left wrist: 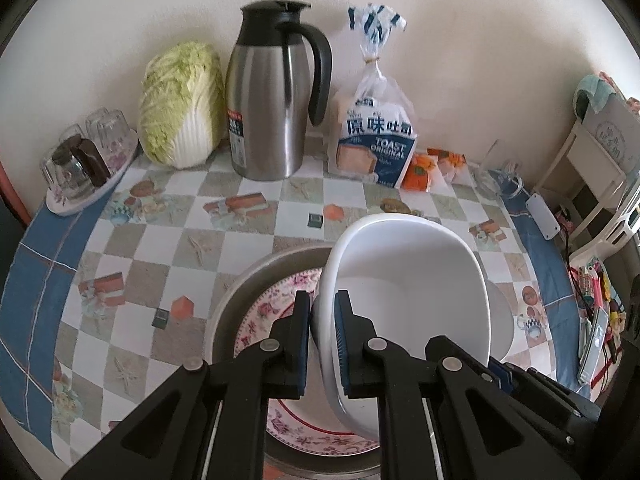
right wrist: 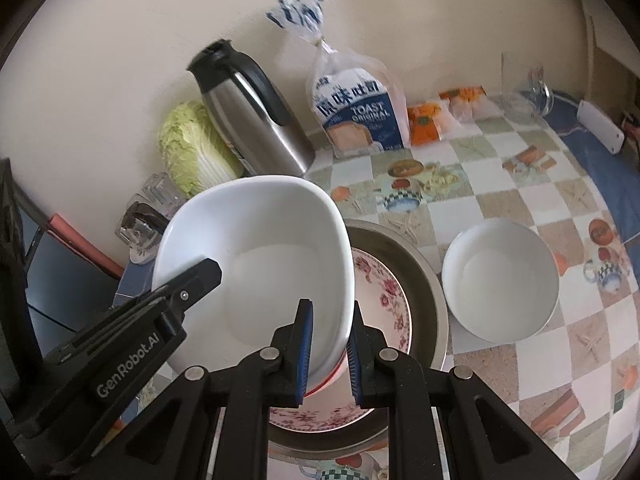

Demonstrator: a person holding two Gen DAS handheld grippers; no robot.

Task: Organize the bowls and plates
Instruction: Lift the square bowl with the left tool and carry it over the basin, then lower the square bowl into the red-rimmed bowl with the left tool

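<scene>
Both tongs grip one white bowl point(left wrist: 404, 280) by its rim: the left tongs point(left wrist: 322, 340) pinch the wall at the bowl's 9 o'clock side, and the right tongs point(right wrist: 330, 344) clamp it at about 4 o'clock, jaws narrow on the thin wall. The bowl hangs tilted above a floral plate point(right wrist: 384, 300) that lies inside a metal basin point(right wrist: 424, 280) on the bench point(left wrist: 248, 232). A second white bowl point(right wrist: 500, 280) sits on the bench at the basin's 3 o'clock, just beside it. The step in hand looks like setting the held bowl onto the stack. The next move probably calls for levelling the bowl, centring it over the plate and lowering gently before either grip loosens.
</scene>
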